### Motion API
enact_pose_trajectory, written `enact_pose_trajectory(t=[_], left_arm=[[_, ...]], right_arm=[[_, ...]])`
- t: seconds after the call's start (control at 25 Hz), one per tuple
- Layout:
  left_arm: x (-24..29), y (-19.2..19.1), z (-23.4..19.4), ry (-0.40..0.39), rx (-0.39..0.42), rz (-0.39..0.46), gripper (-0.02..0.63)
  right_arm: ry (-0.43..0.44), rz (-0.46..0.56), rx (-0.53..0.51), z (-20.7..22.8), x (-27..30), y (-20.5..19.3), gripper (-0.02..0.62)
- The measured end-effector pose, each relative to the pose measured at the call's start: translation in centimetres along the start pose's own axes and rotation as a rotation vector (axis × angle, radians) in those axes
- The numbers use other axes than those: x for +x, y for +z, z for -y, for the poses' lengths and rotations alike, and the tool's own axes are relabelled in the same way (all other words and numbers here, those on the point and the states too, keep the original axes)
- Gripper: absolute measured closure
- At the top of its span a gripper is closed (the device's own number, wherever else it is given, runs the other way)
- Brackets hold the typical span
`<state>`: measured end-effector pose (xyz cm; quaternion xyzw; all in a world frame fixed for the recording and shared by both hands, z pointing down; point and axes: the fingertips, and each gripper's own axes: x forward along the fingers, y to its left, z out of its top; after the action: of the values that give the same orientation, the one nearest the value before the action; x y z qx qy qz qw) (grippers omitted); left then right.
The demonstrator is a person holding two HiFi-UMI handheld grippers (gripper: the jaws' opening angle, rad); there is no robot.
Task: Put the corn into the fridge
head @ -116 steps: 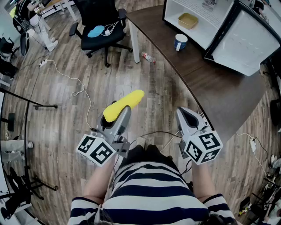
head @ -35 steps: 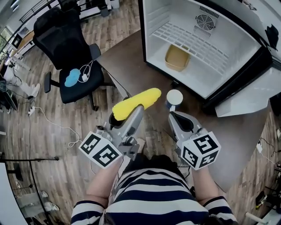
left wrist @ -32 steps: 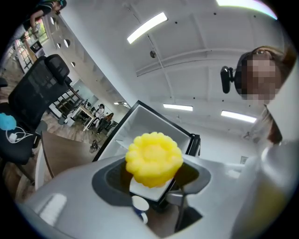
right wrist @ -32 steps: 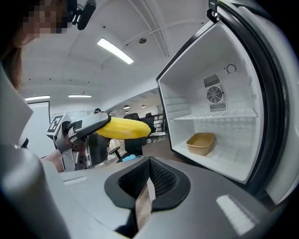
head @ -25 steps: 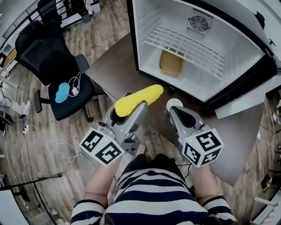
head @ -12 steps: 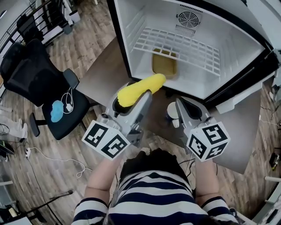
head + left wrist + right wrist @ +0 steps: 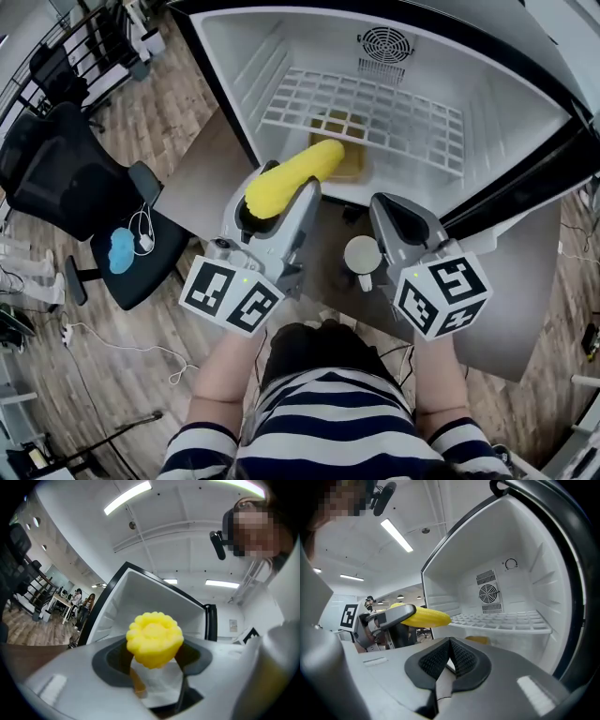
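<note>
A yellow corn cob (image 7: 293,175) sticks out forward from my left gripper (image 7: 272,202), which is shut on it; its tip reaches the front edge of the open fridge (image 7: 487,103). In the left gripper view the corn (image 7: 154,638) fills the space between the jaws. The right gripper view shows the corn (image 7: 425,616) level with the white wire shelf (image 7: 506,620). My right gripper (image 7: 401,220) is shut and holds nothing; its pads (image 7: 451,660) touch. The wire shelf (image 7: 366,112) spans the fridge's inside.
A yellow tub (image 7: 349,161) sits under the wire shelf on the fridge floor. A white mug (image 7: 362,255) stands on the brown table (image 7: 202,178) between the grippers. The fridge door (image 7: 525,197) hangs open at right. A black office chair (image 7: 66,178) stands at left.
The fridge has come nearer and larger in the head view. My left gripper has carried the corn forward up to the fridge opening. The mug now lies between the two grippers.
</note>
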<state>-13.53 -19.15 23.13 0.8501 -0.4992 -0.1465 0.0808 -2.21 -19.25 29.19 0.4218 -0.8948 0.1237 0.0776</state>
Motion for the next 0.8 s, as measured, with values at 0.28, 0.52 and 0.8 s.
enact_pose_trajectory(t=[0.28,0.52,0.8], left_arm=[[2.8,0.4,-1.1,0.032,0.041,0.047,0.606],[5.1,-0.1,-2.4,0.065,0.069,0.059,0.606],[6.4,-1.0,-3.1,0.095,0.126,0.067,0.606]], right_arm=[[0.002,-0.003,0.004,1.7,1.6,-0.1,0.604],[0.006,-0.027,-0.001,3.0,2.8,-0.7,0.604],[0.003,-0.041,0.018,3.7,3.6,-2.0,0.604]])
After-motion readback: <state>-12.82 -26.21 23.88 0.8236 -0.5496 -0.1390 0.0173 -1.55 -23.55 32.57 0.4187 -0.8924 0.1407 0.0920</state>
